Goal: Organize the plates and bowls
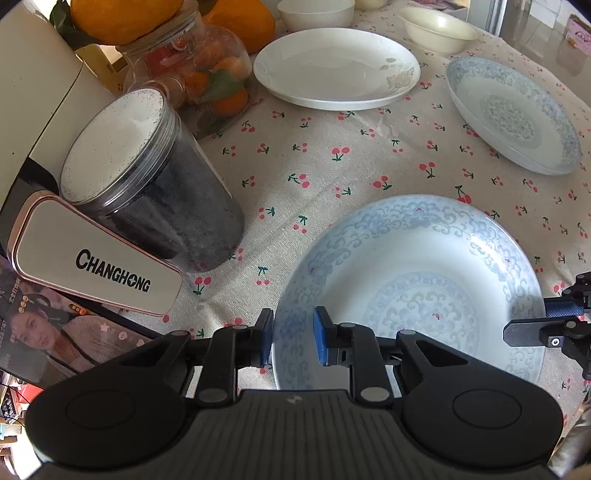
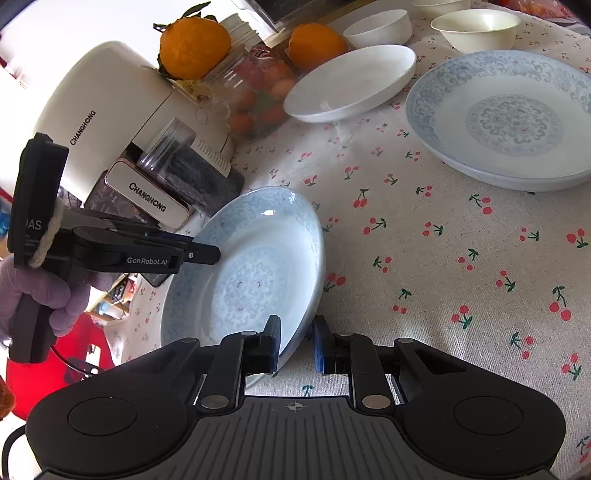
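Note:
A blue-patterned plate [image 1: 413, 288] lies at the near edge of the cherry-print table. My left gripper [image 1: 293, 341] straddles its left rim, one pad on each side, a small gap still showing. My right gripper [image 2: 297, 347] straddles the opposite rim of the same plate [image 2: 251, 273], also slightly apart. The plate looks tilted in the right wrist view. The left gripper shows in the right wrist view [image 2: 207, 254], the right gripper in the left wrist view [image 1: 517, 332]. A second blue plate [image 1: 513, 118] [image 2: 509, 118], a white plate [image 1: 336, 68] [image 2: 351, 81] and white bowls [image 1: 437, 29] [image 2: 476, 29] stand farther back.
A dark-filled clear jar [image 1: 155, 184], a white Changhong appliance [image 2: 110, 118] and its label plate [image 1: 99, 266] stand left of the plate. A glass jar of fruit [image 1: 199, 74] and oranges [image 2: 194, 46] are behind them. The table edge runs close on the left.

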Motion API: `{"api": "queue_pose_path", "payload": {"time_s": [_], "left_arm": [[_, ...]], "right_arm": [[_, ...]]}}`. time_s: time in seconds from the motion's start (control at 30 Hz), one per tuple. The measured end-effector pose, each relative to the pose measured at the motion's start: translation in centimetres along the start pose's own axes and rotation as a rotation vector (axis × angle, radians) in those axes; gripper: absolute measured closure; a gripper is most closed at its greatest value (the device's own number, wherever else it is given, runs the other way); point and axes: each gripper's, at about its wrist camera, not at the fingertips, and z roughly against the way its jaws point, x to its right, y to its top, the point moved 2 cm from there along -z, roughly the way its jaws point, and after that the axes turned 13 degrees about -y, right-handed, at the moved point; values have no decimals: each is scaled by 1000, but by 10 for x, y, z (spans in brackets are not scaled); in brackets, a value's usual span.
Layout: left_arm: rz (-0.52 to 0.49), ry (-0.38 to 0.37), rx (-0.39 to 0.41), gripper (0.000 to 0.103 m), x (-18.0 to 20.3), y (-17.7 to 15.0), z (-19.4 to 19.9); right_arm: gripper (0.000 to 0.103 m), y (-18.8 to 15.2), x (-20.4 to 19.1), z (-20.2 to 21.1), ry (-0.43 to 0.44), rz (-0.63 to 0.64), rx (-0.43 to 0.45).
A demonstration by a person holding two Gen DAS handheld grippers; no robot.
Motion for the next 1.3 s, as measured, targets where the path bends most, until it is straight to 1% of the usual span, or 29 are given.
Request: {"api": "queue_pose_path", "payload": {"time_s": [0.23, 0.37, 0.5, 0.67, 0.7, 0.73, 0.83, 0.9, 0.97, 1.03, 1.1, 1.17, 1.23, 1.3], "left_arm": [[0, 14, 21, 84, 9, 10, 0], [30, -9, 42, 84, 14, 14, -2], [52, -36, 58, 84, 22, 14, -4], [55, -57, 56, 84, 24, 15, -4], [63, -69, 54, 82, 22, 16, -4], [76, -79, 51, 78, 21, 16, -5], [102, -82, 57, 69, 18, 14, -4], [129, -101, 63, 68, 16, 12, -4], [157, -131, 70, 68, 14, 8, -4], [178, -167, 83, 77, 14, 6, -3], [194, -162, 105, 79, 16, 3, -2], [220, -154, 140, 83, 15, 0, -1], [259, -164, 167, 86, 13, -3, 1], [280, -174, 172, 86, 13, -4, 1]], "right_arm": [[84, 16, 6, 16, 6, 5, 27], [84, 29, 14, 25, 11, 7, 36], [85, 41, 26, 30, -7, 8, 48], [85, 47, 38, 25, 2, -3, 0], [85, 45, 39, 23, -2, 1, -7], [84, 42, 40, 21, -11, 4, -16], [82, 35, 48, 15, -34, -7, -42], [82, 34, 51, 16, -27, -14, -21], [82, 36, 52, 17, -36, -4, -5], [82, 37, 53, 16, -41, 0, -1], [82, 36, 54, 12, -45, 7, -2], [87, 34, 53, 11, -28, 21, 7], [88, 33, 48, 13, -56, 46, 21], [87, 35, 47, 14, -68, 50, 16]]}}
